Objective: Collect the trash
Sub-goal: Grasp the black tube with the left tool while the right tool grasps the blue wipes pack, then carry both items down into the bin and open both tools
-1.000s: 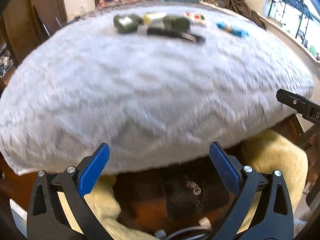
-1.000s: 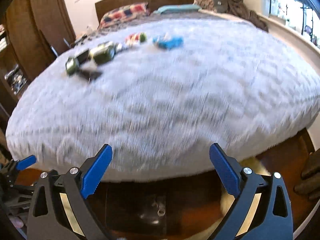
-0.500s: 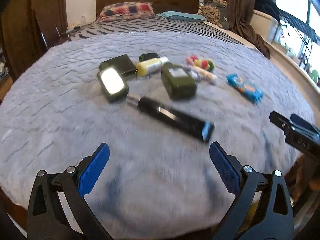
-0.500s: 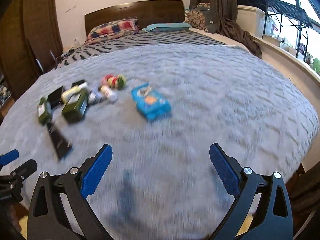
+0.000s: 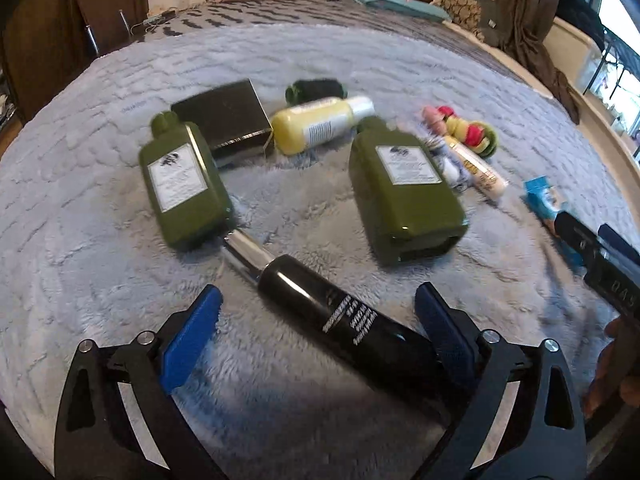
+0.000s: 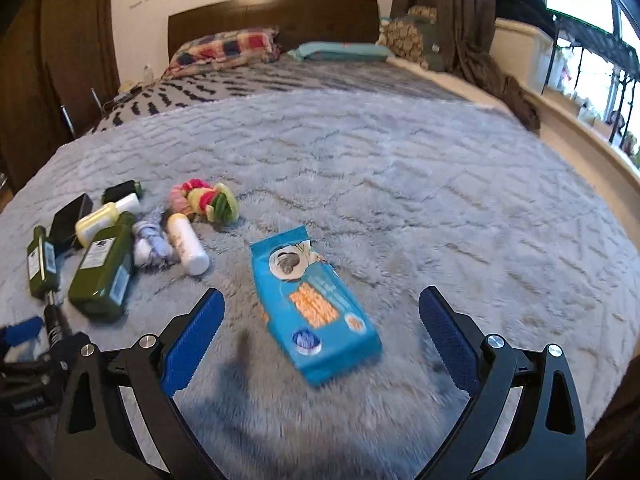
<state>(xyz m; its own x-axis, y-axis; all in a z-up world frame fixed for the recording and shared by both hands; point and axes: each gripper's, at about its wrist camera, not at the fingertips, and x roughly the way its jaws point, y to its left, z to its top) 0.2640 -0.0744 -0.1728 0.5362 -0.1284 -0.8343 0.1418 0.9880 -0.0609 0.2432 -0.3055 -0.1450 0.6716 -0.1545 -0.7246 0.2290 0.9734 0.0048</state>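
My left tool (image 5: 316,332) is spread wide, its jaws having just eased in a little, with the long glossy black plastic tube with a silver cap (image 5: 320,304) lying slantwise between the blue pads, which do not press on it. I judge it stiff, smooth and slippery, so I would take it across the black body, not the silver end. My right tool (image 6: 320,334) is also spread and empty, hovering over the flat blue plastic snack wrapper (image 6: 314,306). That looks light, soft and crinkly; I would pinch it across its narrow width. Both lie on the bed's fluffy grey-blue blanket (image 6: 440,184), which should give under pressure. 2 dark green rectangular bottles (image 5: 182,188) and a yellow bottle with a white cap (image 5: 316,124) lie further up the bed. Behind stand a wooden headboard (image 6: 272,16) and a bright window (image 6: 584,20).
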